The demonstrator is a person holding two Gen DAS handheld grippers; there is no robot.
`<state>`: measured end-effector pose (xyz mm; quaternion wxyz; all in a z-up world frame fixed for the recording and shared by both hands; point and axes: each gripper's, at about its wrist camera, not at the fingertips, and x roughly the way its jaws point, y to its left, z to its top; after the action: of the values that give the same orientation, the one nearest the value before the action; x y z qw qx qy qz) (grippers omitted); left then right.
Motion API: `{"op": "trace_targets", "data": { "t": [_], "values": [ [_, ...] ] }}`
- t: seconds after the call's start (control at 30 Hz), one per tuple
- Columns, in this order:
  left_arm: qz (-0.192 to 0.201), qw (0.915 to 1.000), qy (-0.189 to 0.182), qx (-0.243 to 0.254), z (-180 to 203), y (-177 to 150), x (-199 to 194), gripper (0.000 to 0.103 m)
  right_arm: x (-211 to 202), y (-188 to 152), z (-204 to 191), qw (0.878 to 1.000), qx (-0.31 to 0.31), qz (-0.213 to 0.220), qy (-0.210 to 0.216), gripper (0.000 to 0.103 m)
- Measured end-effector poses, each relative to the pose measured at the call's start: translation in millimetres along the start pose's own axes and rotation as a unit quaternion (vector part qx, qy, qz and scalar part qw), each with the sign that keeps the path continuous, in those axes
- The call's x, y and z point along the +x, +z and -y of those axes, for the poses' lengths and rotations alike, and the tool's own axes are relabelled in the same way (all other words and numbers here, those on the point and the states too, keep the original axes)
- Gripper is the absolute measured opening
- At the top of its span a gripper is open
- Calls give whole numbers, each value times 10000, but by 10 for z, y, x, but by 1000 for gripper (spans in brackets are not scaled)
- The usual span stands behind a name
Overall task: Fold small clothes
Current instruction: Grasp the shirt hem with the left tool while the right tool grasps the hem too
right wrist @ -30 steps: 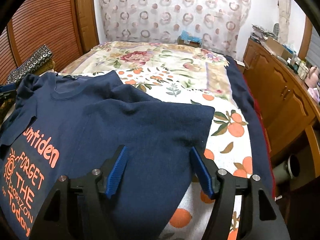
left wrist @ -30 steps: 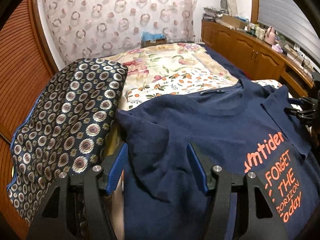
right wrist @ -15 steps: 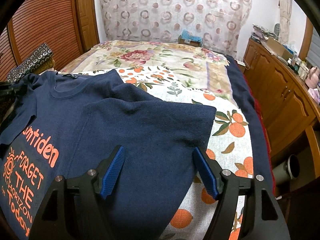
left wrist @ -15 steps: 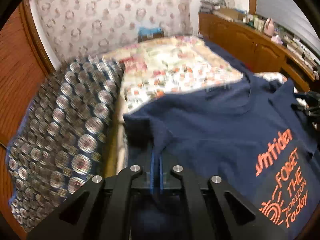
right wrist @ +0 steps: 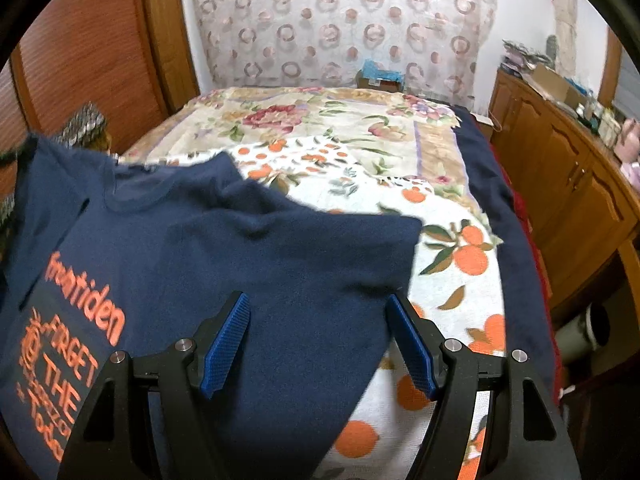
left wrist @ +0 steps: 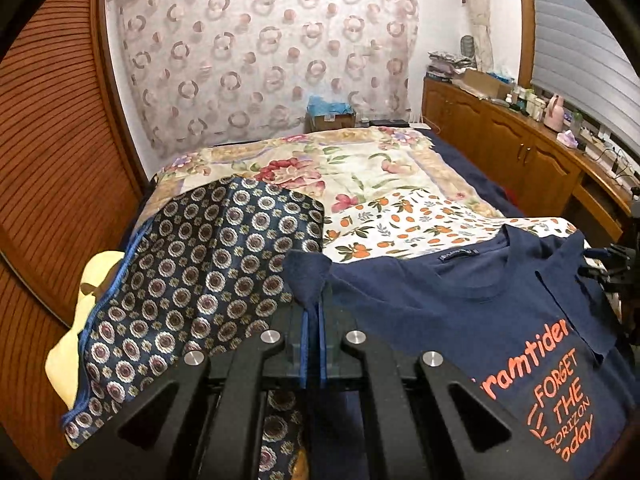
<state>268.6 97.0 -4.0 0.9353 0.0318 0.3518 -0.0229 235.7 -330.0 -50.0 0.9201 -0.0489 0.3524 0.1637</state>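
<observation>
Navy T-shirt (left wrist: 460, 320) lay on bed (left wrist: 360, 184). Left hand-held gripper (left wrist: 314, 320) pinched its sleeve at nine o'clock. Right hand-held gripper (right wrist: 320, 340) gaped, gripping nothing.

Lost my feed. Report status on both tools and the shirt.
Left tool shut on the navy T-shirt, sleeve pinched. Right tool open over the other sleeve, not gripping. Patterned cushion lies beside the left tool.

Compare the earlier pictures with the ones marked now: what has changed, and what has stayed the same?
The left gripper has closed on the left sleeve of the navy T-shirt and lifted it off the bed. The right gripper stays open over the other sleeve, gripping nothing. The patterned cushion has not moved.
</observation>
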Motion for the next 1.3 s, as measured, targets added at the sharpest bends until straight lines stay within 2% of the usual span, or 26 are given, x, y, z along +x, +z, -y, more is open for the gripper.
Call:
{"op": "trace_targets", "data": {
  "t": [0.27,0.67,0.7,0.73,0.77,0.8,0.87,1.0,1.17,1.3],
  "values": [
    [-30,9998,-185,79,107,-148,-29,5,107,123,162,9993,306,-175,-125,73],
    [-27,9992,-351,203,218,-230,-60,5,285,284,63,9984,314,-258,-383,73],
    [-30,9990,-386,203,217,-237,-56,5,291,289,59,9986,268,-251,-393,71],
    [-21,9989,-412,213,224,-247,-63,5,294,290,33,9987,205,-239,-400,61],
    [-20,9987,-454,221,236,-252,-67,5,286,292,-5,9991,147,-220,-329,45],
    [-26,9985,-507,219,247,-261,-73,5,274,296,-50,9995,79,-218,-230,39],
    [-8,9980,-601,210,268,-284,-124,5,261,294,-127,9996,-45,-235,-166,15],
    [162,9970,-728,207,360,-378,-344,5,126,247,-314,9991,-324,5,-272,11],
    [391,9967,-624,330,440,-553,-660,5,-368,90,-435,9973,-265,662,-179,10],
    [458,9963,-649,316,392,-694,-875,5,-723,-118,-568,9951,-318,926,-168,10]
  ]
}}
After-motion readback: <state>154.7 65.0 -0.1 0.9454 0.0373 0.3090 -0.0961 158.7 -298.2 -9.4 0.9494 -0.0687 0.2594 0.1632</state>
